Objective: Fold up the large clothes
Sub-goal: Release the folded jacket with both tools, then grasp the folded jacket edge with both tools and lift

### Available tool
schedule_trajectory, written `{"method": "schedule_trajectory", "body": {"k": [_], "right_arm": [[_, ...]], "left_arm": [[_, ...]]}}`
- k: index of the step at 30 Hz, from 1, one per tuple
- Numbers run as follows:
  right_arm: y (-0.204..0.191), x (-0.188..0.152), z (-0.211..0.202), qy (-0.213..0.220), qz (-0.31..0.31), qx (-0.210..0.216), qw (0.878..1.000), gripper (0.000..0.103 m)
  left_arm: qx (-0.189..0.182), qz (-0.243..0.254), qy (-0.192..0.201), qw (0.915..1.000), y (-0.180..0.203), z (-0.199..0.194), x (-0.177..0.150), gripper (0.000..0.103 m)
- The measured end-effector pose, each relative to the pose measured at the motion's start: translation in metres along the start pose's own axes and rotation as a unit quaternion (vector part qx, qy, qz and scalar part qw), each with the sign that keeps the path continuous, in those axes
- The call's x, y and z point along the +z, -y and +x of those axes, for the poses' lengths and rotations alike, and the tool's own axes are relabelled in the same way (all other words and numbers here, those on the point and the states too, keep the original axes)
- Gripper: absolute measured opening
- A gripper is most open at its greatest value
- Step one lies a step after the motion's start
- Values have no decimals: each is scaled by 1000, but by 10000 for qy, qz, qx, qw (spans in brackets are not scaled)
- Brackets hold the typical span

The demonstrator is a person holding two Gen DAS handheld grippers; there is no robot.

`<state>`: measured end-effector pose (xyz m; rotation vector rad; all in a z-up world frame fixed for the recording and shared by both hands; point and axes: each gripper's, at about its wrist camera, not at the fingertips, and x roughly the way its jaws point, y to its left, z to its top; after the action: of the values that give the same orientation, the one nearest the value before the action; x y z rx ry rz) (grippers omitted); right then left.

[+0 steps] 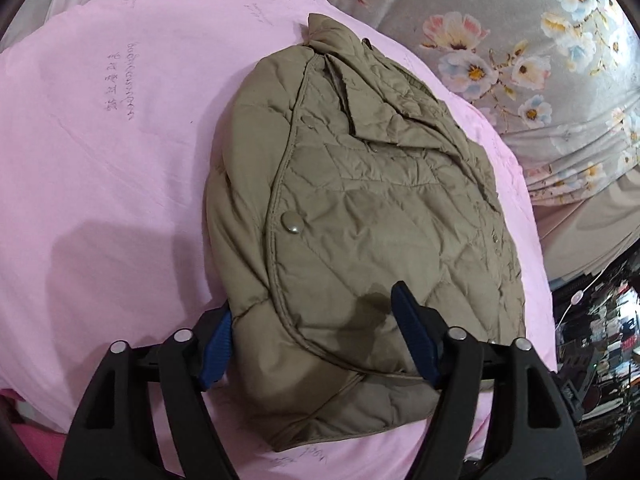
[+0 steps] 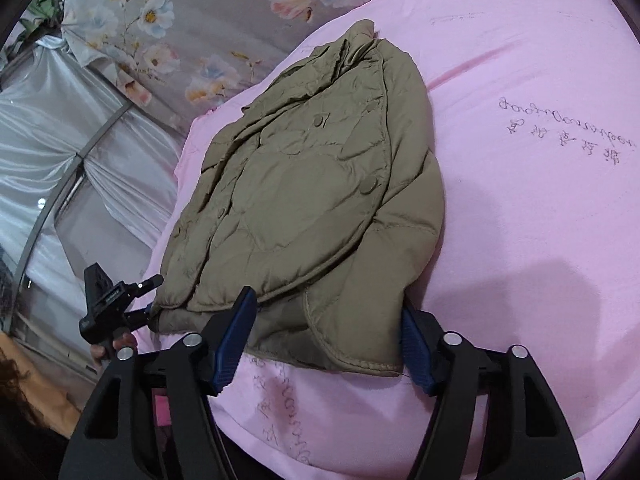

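Left claw (image 1: pixel 312 332) and right claw (image 2: pixel 326 338) parted, straddling the jacket (image 1: pixel 360 208) hem, pads not visibly pressing. Handwriting on pink sheet (image 2: pixel 520 240), unreadable.

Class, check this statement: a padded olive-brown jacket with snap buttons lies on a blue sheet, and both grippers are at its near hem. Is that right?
One detail is wrong: the sheet is pink, not blue, as both wrist views show. The rest stands: the padded olive-brown jacket with snap buttons lies on it, with the left gripper and right gripper at its near hem.

Left gripper (image 1: pixel 316 338) and right gripper (image 2: pixel 328 344) — both angled downward, jaws parted.
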<state>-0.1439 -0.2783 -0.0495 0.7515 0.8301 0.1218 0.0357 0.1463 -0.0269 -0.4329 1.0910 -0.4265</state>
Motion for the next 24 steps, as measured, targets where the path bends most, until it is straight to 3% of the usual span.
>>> {"method": "schedule_trajectory", "body": {"k": [1,2,4,5,11,17,21,24], "right_arm": [[1,1,2,2,83,64,9999,32],[1,1,2,49,152,127,9998,30],[-8,0,-6,217,14,177,9996,17],[-13,0,-11,307,-102,198,9993,16],[-47,2,-83,955,-755,832,9891,11],[-103,16,-167,1875,-1458,1365,9617,10],[-127,57,-179,2361,-1580,1383,9488,9],[-131,97,-159,2459,-1547,1067,9509,9]], "left_arm": [[-33,-30,-15,10000,1,0,1,41],[-18,-32,-13,10000,2,-1,2,27],[-62,36,72,9999,4,-10,3,16],[-51,91,134,9999,6,-15,3,11],[-378,485,695,9957,30,-95,-3,7],[-663,893,1486,9826,66,-189,-10,7],[-678,1218,1961,9706,96,-219,12,8],[-266,1383,2044,9687,119,-204,46,8]]}}
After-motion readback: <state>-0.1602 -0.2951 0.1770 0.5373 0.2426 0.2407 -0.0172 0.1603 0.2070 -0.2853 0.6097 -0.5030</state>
